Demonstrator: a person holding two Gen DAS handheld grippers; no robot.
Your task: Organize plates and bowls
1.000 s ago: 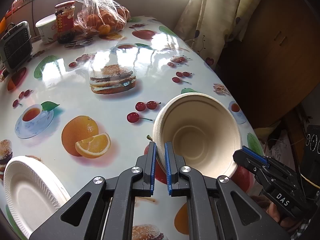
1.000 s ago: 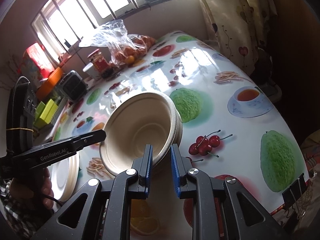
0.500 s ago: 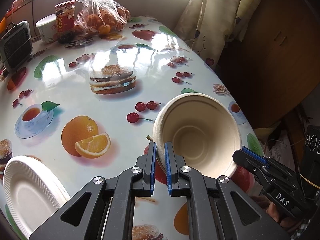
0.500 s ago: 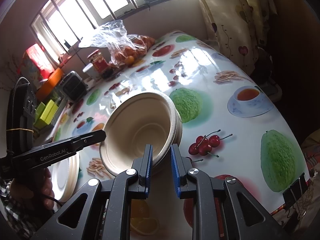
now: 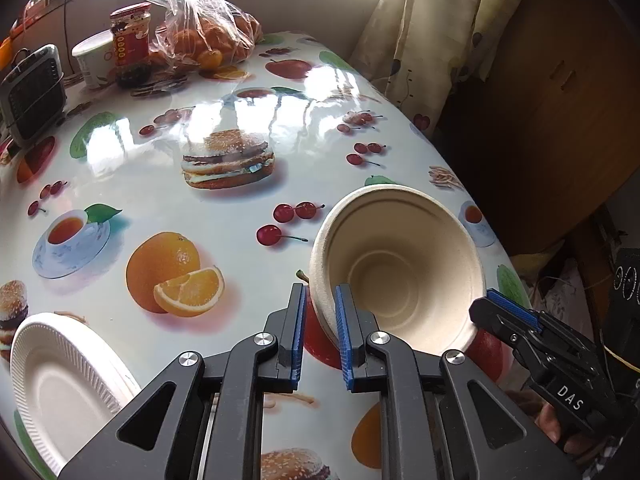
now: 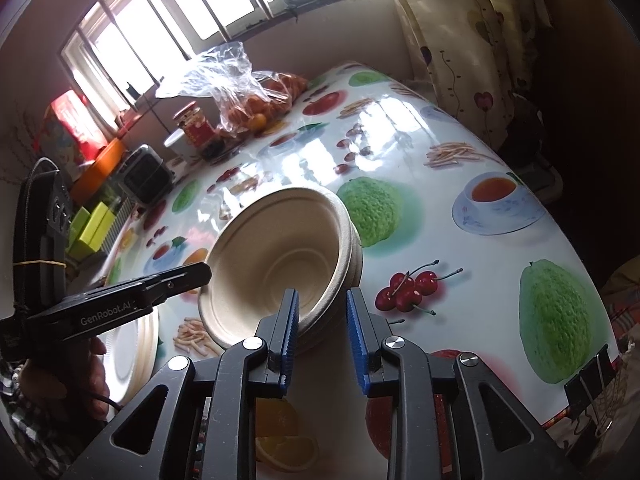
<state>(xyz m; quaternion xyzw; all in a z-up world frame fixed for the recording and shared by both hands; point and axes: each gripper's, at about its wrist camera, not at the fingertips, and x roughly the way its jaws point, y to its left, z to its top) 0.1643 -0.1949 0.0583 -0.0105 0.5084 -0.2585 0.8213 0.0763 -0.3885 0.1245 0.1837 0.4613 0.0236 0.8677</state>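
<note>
A stack of beige paper bowls (image 5: 400, 268) stands on the fruit-print table near its right edge; it also shows in the right wrist view (image 6: 280, 264). My left gripper (image 5: 318, 320) straddles the bowls' near-left rim with its jaws parted a little. My right gripper (image 6: 322, 320) straddles the rim from the other side, its jaws open wider. Both grippers are open. White foam plates (image 5: 60, 384) lie stacked at the table's near-left corner; they also show in the right wrist view (image 6: 132, 356).
At the far end of the table (image 5: 160, 208) are a bag of oranges (image 5: 204, 36), a red jar (image 5: 130, 36), a white cup (image 5: 94, 58) and a small grey heater (image 5: 32, 92). A curtain (image 5: 420, 32) and a dark cabinet (image 5: 560, 100) stand to the right.
Both grippers have opened: the left jaws have parted slightly off the bowl rim, the right jaws more. The bowls have not moved.
</note>
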